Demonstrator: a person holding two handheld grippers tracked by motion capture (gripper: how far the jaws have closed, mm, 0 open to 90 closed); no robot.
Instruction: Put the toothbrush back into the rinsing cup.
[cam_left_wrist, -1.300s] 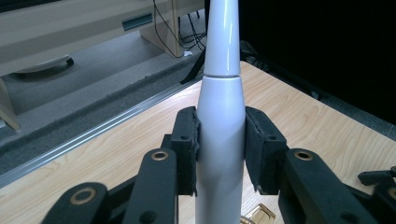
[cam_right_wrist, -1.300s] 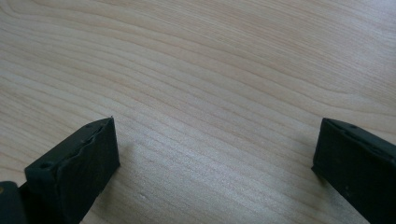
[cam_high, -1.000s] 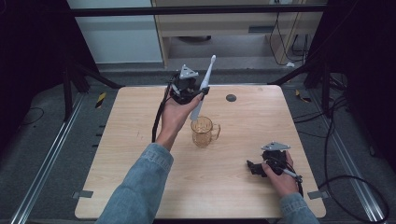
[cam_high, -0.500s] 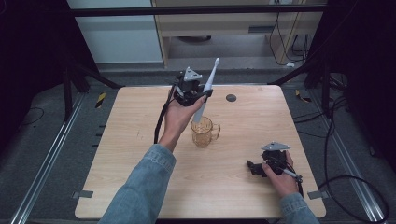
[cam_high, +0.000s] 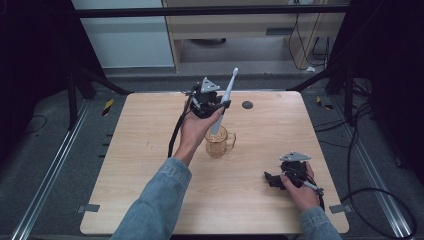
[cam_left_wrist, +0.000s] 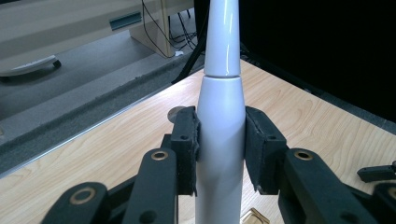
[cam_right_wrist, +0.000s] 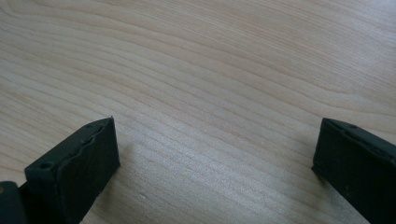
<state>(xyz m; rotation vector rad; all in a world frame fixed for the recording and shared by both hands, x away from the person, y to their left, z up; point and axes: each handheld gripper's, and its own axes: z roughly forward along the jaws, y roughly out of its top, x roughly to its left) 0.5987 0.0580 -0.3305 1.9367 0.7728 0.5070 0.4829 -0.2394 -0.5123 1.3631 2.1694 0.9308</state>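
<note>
A white electric toothbrush (cam_high: 227, 95) stands tilted, head up and to the right, with its lower end just over the amber glass mug (cam_high: 217, 142) in the middle of the table. My left gripper (cam_high: 220, 106) is shut on the toothbrush handle (cam_left_wrist: 222, 116), both pads pressed to its sides. The mug's rim (cam_left_wrist: 254, 217) peeks in below the jaws. My right gripper (cam_high: 270, 179) rests low on the table at the front right, open, with bare wood between its jaws (cam_right_wrist: 210, 140).
The wooden table (cam_high: 140, 165) carries a small dark round disc (cam_high: 247, 105) near its far edge, behind the mug. Metal rails and cables run on the floor at both sides. A cabinet stands beyond the far edge.
My left hand has drifted slightly to the right with the toothbrush, still above the mug. The right hand has stayed where it was.
</note>
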